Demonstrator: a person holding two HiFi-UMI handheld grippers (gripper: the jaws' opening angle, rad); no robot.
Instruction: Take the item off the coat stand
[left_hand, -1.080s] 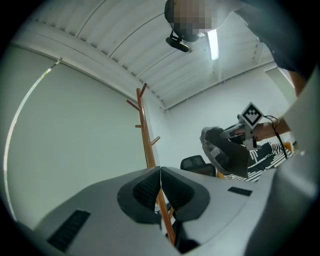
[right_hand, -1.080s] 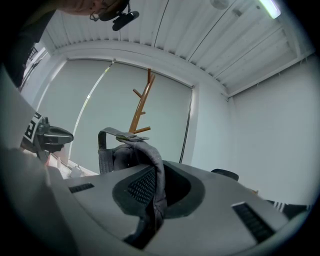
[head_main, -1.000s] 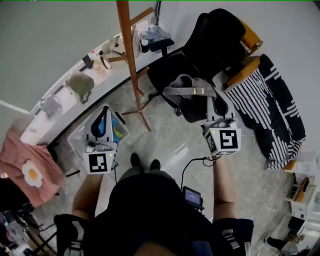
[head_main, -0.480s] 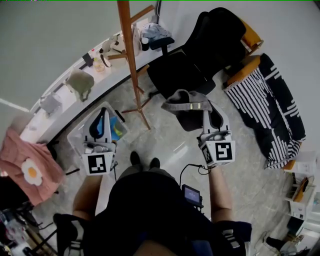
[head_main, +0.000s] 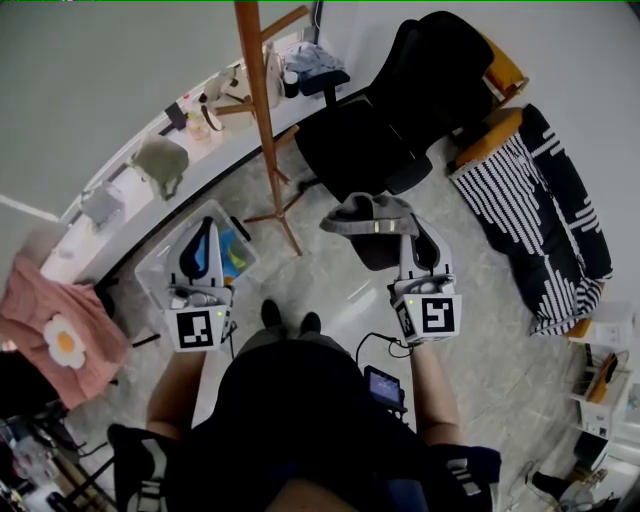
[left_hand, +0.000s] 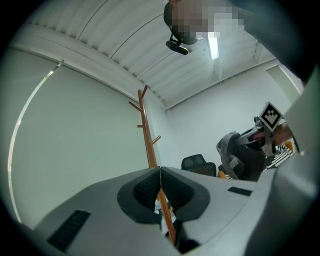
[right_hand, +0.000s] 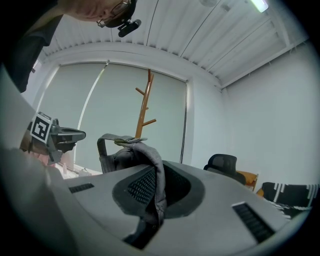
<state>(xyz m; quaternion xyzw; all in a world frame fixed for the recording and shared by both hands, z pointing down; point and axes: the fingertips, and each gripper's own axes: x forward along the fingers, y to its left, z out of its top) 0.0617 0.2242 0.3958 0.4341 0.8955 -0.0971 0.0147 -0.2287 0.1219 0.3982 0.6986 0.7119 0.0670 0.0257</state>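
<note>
A grey bag (head_main: 378, 218) with a wide strap hangs in the air from my right gripper (head_main: 408, 232), well clear of the wooden coat stand (head_main: 262, 110). In the right gripper view the jaws are shut on the bag's grey fabric (right_hand: 150, 165), and the strap (right_hand: 116, 141) sticks up in front of the coat stand (right_hand: 145, 107). My left gripper (head_main: 203, 236) is held low at the left, shut with nothing in it. In the left gripper view its jaws meet in a thin line, the coat stand (left_hand: 146, 131) rises behind them, and the bag (left_hand: 235, 156) hangs at the right.
A black office chair (head_main: 400, 100) stands behind the bag. A black and white striped cushion (head_main: 535, 200) lies at the right. A long white counter (head_main: 150, 190) with small items runs along the wall, and a clear bin (head_main: 160, 265) sits under my left gripper. A pink cloth (head_main: 55, 335) lies at the far left.
My right gripper has pulled the bag towards me and a little left, away from the chair. The left gripper has stayed in place.
</note>
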